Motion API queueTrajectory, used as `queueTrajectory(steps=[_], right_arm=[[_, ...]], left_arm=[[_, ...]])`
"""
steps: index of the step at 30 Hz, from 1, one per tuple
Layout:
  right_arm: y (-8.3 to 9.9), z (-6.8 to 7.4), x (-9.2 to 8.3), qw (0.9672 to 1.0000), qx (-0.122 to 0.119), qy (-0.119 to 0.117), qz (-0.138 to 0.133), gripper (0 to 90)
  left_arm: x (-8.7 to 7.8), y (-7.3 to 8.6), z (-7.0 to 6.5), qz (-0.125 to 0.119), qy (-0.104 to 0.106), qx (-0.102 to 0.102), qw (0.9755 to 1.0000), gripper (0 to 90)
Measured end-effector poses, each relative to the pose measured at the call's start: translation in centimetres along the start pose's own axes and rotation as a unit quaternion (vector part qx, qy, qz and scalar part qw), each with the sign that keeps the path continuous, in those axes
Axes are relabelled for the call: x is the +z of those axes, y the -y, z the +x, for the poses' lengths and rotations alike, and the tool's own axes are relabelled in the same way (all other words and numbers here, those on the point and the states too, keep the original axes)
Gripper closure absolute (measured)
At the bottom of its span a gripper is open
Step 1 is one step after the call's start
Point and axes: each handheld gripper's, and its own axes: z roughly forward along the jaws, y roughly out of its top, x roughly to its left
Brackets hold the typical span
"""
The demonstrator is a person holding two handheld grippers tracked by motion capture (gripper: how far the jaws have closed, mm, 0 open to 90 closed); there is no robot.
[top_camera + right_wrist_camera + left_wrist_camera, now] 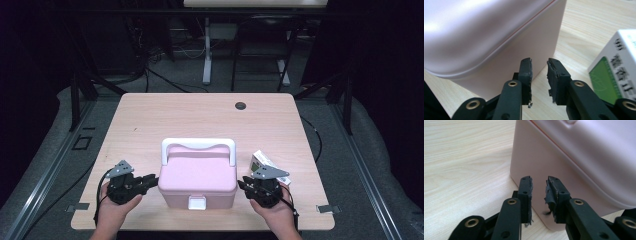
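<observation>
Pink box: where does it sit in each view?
High view: pink box at bottom centre, between both grippers.
Left gripper view: its side wall takes the right half, ahead of the fingers.
Right gripper view: it takes the upper left.
Shared landmark: the light wooden table.

Both grippers, the left gripper [151,179] and right gripper [242,183], are black with brass-ringed screw holes. Each carries a grey three-cornered plate and a black cable. Their pads [531,192] look frayed.
</observation>
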Motion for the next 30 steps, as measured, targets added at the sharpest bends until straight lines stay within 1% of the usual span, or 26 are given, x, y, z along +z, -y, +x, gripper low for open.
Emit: queueTrajectory(steps=[3,4,5,8,9,10,12,15,17,20,21,22,25,26,30], right_arm=[[-0.3,-0.2,-0.5,1.0,0.0,-0.001,-0.006,70.2],[-0.6,-0.4,-1.1,0.9999,0.002,-0.002,-0.01,66.2],[-0.8,-0.5,-1.2,0.9999,0.003,-0.001,-0.012,64.8],[-1.0,-0.7,-1.6,0.9999,0.002,-0.001,-0.014,62.1],[-1.2,-0.8,-1.8,0.9999,0.005,-0.001,-0.016,61.4],[-1.3,-0.9,-2.0,0.9998,0.005,0.001,-0.018,60.7],[-1.5,-1.0,-2.1,0.9999,0.002,0.005,-0.016,59.5],[-1.6,-1.0,-2.1,0.9999,-0.003,0.002,-0.016,60.8],[-1.8,-1.0,-2.2,0.9999,-0.004,-0.008,-0.013,61.8],[-2.4,-0.7,-2.4,0.9998,-0.012,-0.009,-0.012,63.0],[-2.4,-0.7,-2.4,0.9998,-0.012,-0.009,-0.012,63.0],[-2.7,-0.6,-2.5,0.9997,-0.018,-0.01,-0.012,63.5],[-3.0,-0.5,-2.6,0.9997,-0.02,-0.011,-0.012,63.6],[-3.4,-0.6,-2.8,0.9996,-0.022,-0.012,-0.012,63.6],[-4.0,-0.6,-2.9,0.9995,-0.021,-0.017,-0.013,64.4]], left_arm=[[-0.3,-0.3,0.1,-0.003,-0.002,-0.002,1.0,70.0],[-0.5,-0.6,0.2,-0.007,-0.001,-0.002,1.0,68.6],[-0.5,-0.6,0.2,-0.007,-0.001,-0.002,1.0,67.5],[-0.8,-1.0,0.3,-0.003,-0.001,0.0,1.0,65.3],[-0.8,-1.1,0.3,-0.001,0.001,-0.001,1.0,64.1],[-1.0,-1.3,0.4,0.004,0.004,0.0,1.0,63.0],[-1.1,-1.5,0.4,0.006,0.004,0.001,1.0,62.0],[-1.3,-1.8,0.3,0.004,0.004,0.001,1.0,61.8],[-1.4,-2.1,0.2,0.002,0.007,-0.001,1.0,61.8],[-1.7,-3.0,-0.1,0.005,0.01,0.01,0.9999,61.8],[-1.7,-3.0,-0.1,0.005,0.01,0.01,0.9999,61.8],[-1.8,-3.3,-0.3,0.006,0.01,0.013,0.9998,61.8],[-1.9,-3.8,-0.5,0.006,0.011,0.018,0.9998,61.8],[-1.9,-4.1,-0.6,0.007,0.006,0.025,0.9996,61.2],[-2.0,-4.7,-0.7,0.007,0.009,0.029,0.9995,60.7]])
